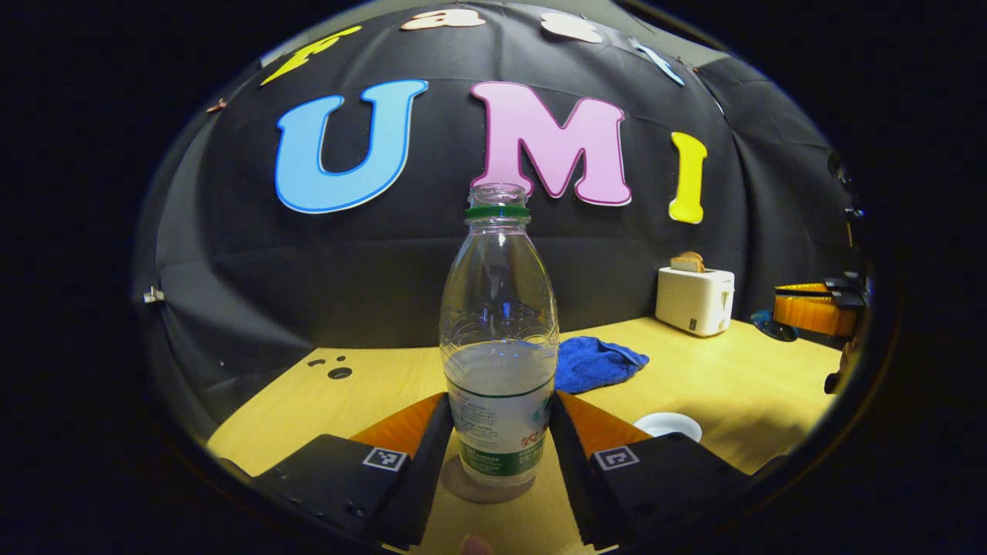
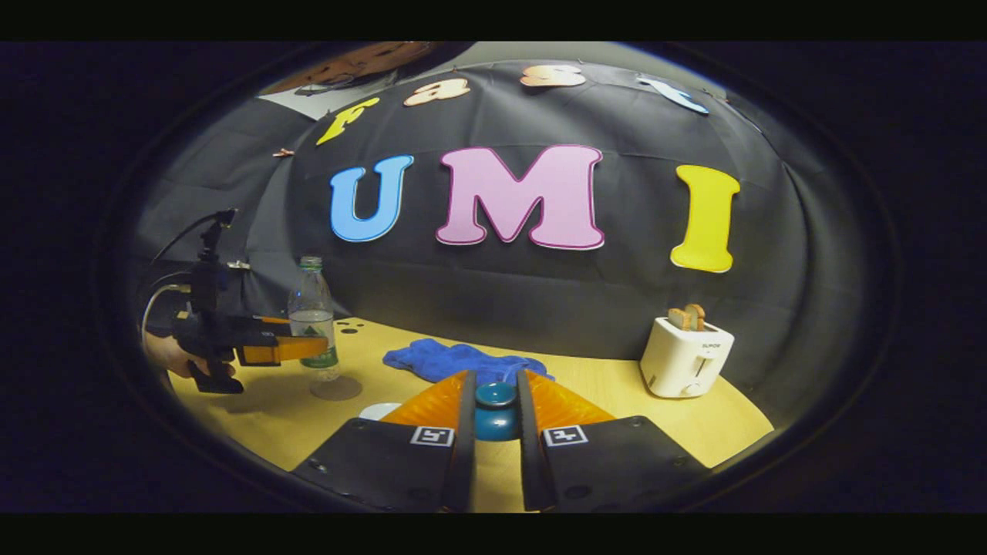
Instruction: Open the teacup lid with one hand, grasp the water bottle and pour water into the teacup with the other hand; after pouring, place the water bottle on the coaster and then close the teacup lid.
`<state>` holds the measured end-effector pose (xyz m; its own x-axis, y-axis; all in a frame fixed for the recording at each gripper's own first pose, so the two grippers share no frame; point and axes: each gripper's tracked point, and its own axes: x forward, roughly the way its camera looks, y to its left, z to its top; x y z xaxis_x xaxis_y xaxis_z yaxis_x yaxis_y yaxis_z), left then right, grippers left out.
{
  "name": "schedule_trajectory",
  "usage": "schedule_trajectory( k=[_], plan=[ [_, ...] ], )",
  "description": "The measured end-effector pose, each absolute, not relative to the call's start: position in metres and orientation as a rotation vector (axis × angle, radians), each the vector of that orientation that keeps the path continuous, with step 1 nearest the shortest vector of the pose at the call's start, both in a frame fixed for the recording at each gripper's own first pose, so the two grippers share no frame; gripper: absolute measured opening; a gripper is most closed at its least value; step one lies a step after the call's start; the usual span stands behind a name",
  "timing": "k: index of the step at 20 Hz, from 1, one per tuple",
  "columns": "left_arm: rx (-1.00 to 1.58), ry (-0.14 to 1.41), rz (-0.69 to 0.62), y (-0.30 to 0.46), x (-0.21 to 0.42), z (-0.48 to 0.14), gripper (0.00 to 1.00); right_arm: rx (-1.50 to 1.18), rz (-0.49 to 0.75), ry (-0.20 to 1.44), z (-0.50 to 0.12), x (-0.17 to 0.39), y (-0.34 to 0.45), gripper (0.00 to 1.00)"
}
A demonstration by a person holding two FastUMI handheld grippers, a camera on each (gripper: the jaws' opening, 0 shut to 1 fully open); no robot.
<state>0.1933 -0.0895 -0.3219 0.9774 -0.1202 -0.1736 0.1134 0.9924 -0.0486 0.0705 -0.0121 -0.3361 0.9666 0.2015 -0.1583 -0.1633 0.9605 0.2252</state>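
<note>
Left gripper view: your left gripper (image 1: 500, 455) has its fingers on either side of the water bottle (image 1: 500, 339), low on the label band. They look to be touching or nearly so; whether they press I cannot tell. The bottle stands upright on a round coaster (image 1: 482, 487), cap off, roughly a third full. Thin clear plastic: light, it will dent under a hard squeeze and may slip where smooth. The label band just under the waterline is a fair place to hold it; open neck, so keep it level. A white saucer (image 1: 668, 424) sits just to its right, a blue cloth (image 1: 597, 362) behind, a toaster (image 1: 694, 299) near the far edge of the worktop (image 1: 370, 385).

Right gripper view: your right gripper (image 2: 495, 420) is nearly closed around the round knob of the teacup lid (image 2: 495, 395), both fingers apparently against it. Glazed, hard, probably slippery and breakable: lift straight, no twisting. The bottle (image 2: 311, 316) stands off to the left.
</note>
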Motion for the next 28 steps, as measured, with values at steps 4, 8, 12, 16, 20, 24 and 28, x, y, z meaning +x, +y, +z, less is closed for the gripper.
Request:
schedule_trajectory(
  k=[4,8,12,16,20,24,28],
  plan=[
    [-0.080,0.182,-0.105,-0.088,0.198,-0.333,0.74,0.204,0.168,0.187,-0.335,0.073,-0.005,0.27],
    [-0.097,0.204,-0.111,-0.095,0.200,-0.332,0.74,0.200,0.153,0.192,-0.336,0.075,0.002,0.27],
    [-0.103,0.218,-0.097,-0.093,0.195,-0.335,0.75,0.202,0.147,0.201,-0.338,0.076,0.006,0.22],
    [-0.077,0.216,-0.113,-0.093,0.197,-0.337,0.73,0.201,0.147,0.203,-0.338,0.077,0.011,0.22],
    [-0.072,0.229,-0.120,-0.098,0.196,-0.342,0.80,0.207,0.155,0.206,-0.339,0.077,0.016,0.22],
    [-0.086,0.235,-0.115,-0.096,0.192,-0.340,0.91,0.214,0.165,0.207,-0.339,0.078,0.021,0.22],
    [-0.080,0.273,-0.116,-0.092,0.183,-0.346,0.94,0.238,0.186,0.204,-0.339,0.080,0.031,0.23]
  ],
)
